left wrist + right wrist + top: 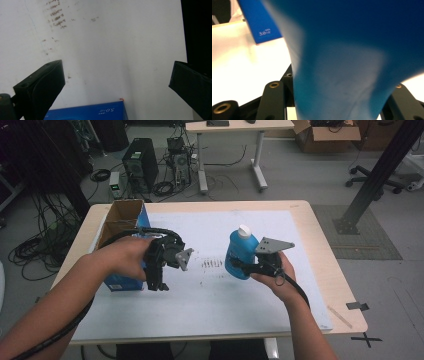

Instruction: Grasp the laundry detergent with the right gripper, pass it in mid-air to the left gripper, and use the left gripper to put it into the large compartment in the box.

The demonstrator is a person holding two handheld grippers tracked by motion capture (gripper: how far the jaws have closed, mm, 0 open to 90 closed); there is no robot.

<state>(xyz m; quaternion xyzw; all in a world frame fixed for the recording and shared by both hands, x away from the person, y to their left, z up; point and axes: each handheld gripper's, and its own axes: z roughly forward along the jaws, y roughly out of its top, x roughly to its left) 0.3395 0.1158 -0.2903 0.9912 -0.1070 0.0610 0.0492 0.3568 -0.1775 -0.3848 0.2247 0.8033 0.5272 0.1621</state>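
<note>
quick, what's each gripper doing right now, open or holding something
left gripper: open, nothing between its jaws, above the blue box.
right gripper: shut on the blue bottle.

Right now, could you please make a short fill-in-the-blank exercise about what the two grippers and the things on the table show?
1. The right gripper is shut on a blue ____ with a white cap.
2. The left gripper's fingers stand ____, with nothing between them.
3. The open box at the table's left side is ____ on the outside.

Missing words: bottle; open; blue
</note>
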